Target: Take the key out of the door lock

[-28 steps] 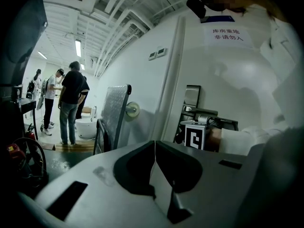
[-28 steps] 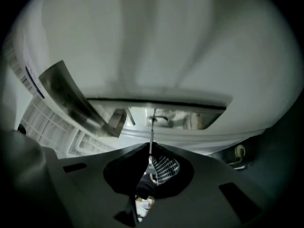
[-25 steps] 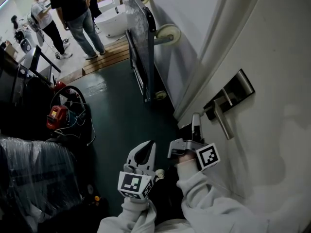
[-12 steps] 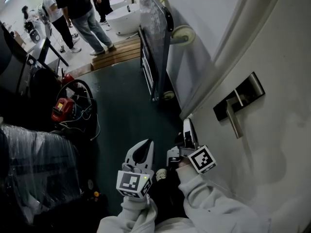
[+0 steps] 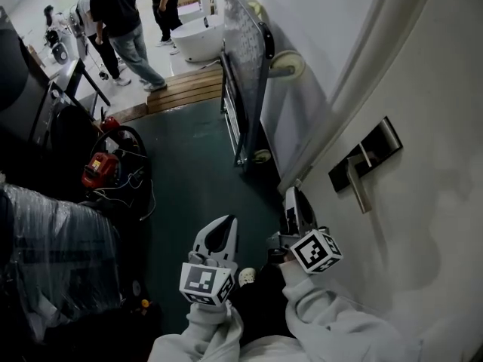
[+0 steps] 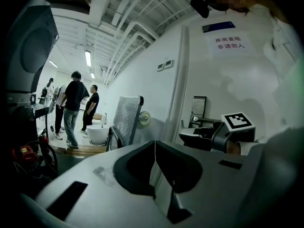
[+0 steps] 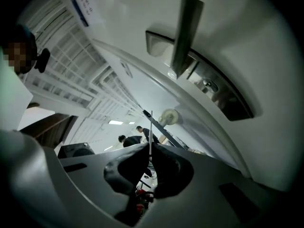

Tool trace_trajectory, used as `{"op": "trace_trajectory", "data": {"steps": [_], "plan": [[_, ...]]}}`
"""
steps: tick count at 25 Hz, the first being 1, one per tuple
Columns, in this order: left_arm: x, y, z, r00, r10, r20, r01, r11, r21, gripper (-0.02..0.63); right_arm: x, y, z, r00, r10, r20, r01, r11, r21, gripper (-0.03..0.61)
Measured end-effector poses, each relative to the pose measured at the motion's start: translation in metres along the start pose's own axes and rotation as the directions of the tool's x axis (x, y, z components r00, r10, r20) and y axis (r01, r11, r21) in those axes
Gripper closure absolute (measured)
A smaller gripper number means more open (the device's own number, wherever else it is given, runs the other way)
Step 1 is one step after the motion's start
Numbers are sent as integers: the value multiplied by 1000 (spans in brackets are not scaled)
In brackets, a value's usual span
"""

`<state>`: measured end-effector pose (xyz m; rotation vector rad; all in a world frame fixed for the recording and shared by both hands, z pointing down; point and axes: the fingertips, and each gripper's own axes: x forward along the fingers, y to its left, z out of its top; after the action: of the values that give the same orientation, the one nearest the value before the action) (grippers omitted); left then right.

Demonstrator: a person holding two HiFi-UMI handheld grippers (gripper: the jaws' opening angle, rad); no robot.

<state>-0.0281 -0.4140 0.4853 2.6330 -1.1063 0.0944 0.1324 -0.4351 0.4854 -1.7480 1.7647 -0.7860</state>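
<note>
Head view: the right gripper (image 5: 291,200) hangs below the lock plate (image 5: 377,148) on the door (image 5: 430,232), apart from it. The left gripper (image 5: 229,223) sits low, out of the way.

Left gripper view: its jaws are pressed together and empty, likely idle.

Right gripper view: the jaws pinch a thin key (image 7: 150,127) edge-on. It is clear of the lock plate, so it seems to be out.

The lever handle (image 5: 355,185) sticks out from the door (image 5: 423,225) just ahead of the right gripper (image 5: 291,196), whose jaws pinch the key (image 7: 150,127); open air lies between handle and jaws. To the left, the dark floor (image 5: 192,179) is free as far as the wheeled panel (image 5: 245,59). Farther left, a red machine (image 5: 99,168) with cables and what seems a plastic-wrapped bundle (image 5: 53,255) close that side.
</note>
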Motion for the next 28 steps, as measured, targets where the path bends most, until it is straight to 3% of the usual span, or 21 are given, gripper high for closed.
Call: {"op": "trace_trajectory", "data": {"steps": [9, 17, 28], "plan": [[1, -16, 11, 1000, -2, 26, 1, 1000, 19, 595, -16, 22, 32, 998, 57, -9, -57, 976, -212, 509], [-1, -26, 36, 998, -10, 55, 7, 998, 68, 594, -34, 48, 52, 992, 105, -71, -125, 903, -411, 509], [-3, -47, 59, 995, -38, 89, 27, 993, 117, 595, -68, 60, 69, 982, 134, -131, -182, 843, -507, 508]]}}
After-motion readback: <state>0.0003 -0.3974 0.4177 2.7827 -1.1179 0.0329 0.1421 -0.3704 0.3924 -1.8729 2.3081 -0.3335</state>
